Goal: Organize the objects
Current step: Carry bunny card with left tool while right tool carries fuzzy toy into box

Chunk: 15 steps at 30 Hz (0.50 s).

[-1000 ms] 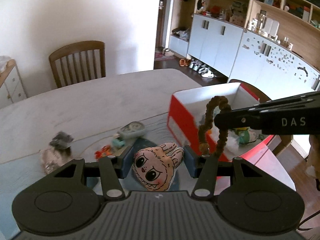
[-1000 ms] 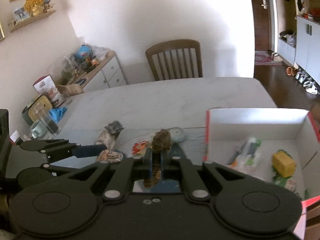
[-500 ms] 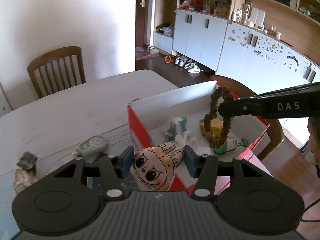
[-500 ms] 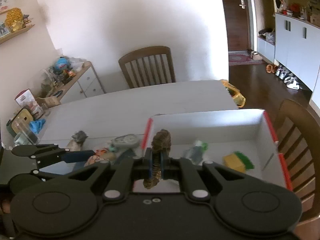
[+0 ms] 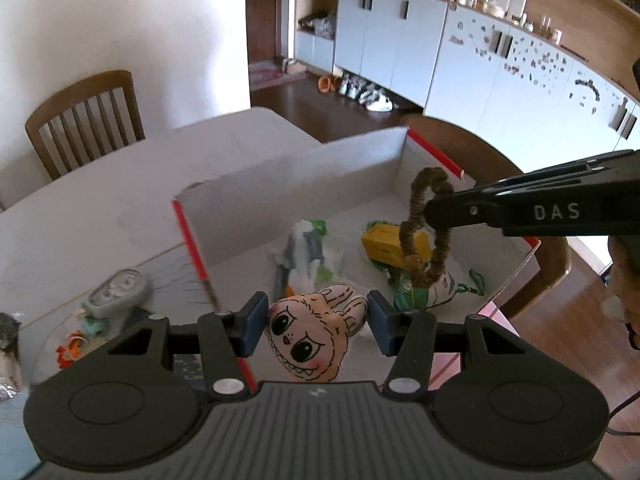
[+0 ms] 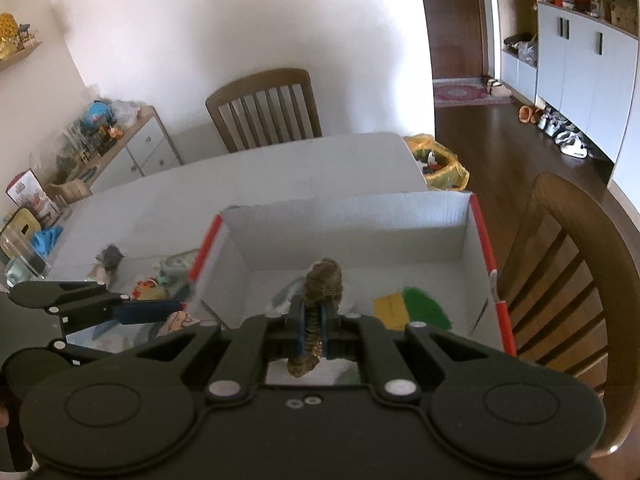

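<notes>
1. The left tongs (image 5: 316, 326) pinch a peach bunny-eared plush face (image 5: 314, 338) above the near edge of the red-and-white box (image 5: 280, 184).
2. The right tongs (image 6: 314, 330), pressed together, pinch a brown scrunchie (image 5: 428, 232) over the box interior.
3. A yellow carton (image 5: 384, 242) lies inside the box on the table (image 5: 120, 184).

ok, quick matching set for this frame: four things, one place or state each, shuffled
Things:
1. bunny toy
2. brown ring
3. yellow box
4. grey gadget

Places:
A. on the table left of the carton
B. between the left gripper's fingers
C. lying in the carton
D. pinched in the right gripper, hanging over the carton

Pairs: 1-B, 2-D, 3-C, 4-A
</notes>
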{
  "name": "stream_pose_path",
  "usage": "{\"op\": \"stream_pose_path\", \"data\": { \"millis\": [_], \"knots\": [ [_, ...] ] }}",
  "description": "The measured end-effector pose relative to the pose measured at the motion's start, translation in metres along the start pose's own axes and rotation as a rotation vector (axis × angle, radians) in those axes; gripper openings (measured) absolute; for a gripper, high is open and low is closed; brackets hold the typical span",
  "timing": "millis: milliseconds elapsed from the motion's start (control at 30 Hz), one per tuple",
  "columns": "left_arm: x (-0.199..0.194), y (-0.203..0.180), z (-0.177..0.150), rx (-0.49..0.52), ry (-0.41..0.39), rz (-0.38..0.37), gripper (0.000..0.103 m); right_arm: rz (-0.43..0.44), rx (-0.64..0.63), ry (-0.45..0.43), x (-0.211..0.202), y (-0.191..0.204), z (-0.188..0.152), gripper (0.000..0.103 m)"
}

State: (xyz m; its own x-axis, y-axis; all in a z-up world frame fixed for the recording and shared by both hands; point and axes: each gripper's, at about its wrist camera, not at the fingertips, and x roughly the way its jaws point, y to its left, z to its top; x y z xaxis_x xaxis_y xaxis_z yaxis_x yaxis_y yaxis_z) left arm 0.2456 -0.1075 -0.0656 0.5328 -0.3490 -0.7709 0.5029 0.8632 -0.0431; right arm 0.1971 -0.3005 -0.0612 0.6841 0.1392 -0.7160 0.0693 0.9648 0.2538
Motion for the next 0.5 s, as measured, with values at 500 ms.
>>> {"op": "stream_pose_path", "data": {
  "millis": [500],
  "knots": [
    [0.067,-0.037,0.025,0.039,0.128,0.031,0.053,0.024,-0.059,0.124,0.052,-0.038,0.003,0.006]
  ]
}}
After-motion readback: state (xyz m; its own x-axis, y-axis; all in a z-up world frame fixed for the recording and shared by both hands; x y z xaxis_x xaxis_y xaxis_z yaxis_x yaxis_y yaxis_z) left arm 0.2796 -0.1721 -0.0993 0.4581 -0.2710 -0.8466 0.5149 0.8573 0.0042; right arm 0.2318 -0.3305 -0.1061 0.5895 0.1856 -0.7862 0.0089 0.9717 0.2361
